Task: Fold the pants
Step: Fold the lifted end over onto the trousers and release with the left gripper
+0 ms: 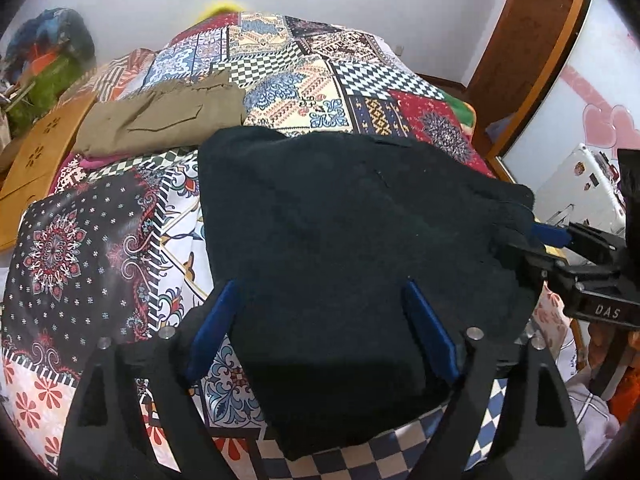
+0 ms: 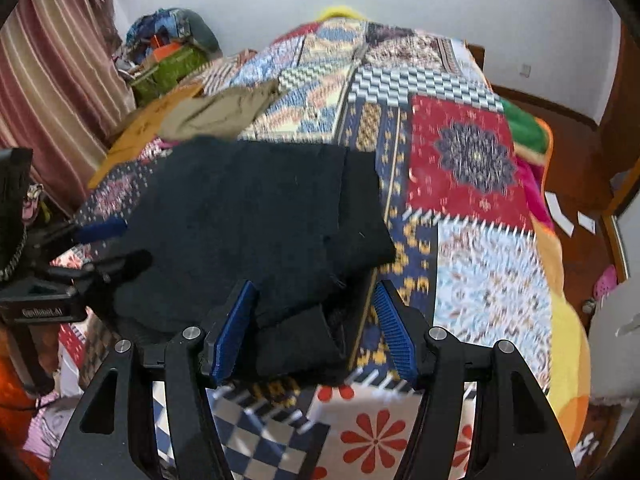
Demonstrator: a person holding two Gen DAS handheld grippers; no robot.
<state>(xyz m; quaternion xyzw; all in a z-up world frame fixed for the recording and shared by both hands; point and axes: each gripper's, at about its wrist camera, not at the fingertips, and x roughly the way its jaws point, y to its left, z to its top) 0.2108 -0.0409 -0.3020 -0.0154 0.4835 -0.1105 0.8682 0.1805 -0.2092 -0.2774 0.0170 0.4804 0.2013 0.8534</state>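
We see the black pants (image 1: 340, 240) lying folded in a thick dark slab on the patchwork bedspread (image 1: 100, 220), near the edge of the bed closest to us. Our left gripper (image 1: 320, 292) hangs over the near end of the pants with its blue pads (image 1: 212, 328) spread wide, the cloth lying between them but not pinched. Our right gripper (image 2: 316, 292) is likewise spread apart, its blue pads (image 2: 234, 332) straddling the near right corner of the pants (image 2: 248, 232), where loose layers stick out unevenly. In the left wrist view the right gripper (image 1: 548, 236) reaches in from the side at the pants' edge.

Beyond the pants, a folded khaki garment (image 1: 160, 120) sits on the bedspread, just beside the far edge of the black cloth. A wooden board (image 1: 44, 152) lies at the bed's left side, and a heap of bags and clutter (image 2: 168, 52) stands against the white wall. A striped curtain (image 2: 60, 80) hangs at far left; a wooden door frame (image 1: 532, 48) rises at right.
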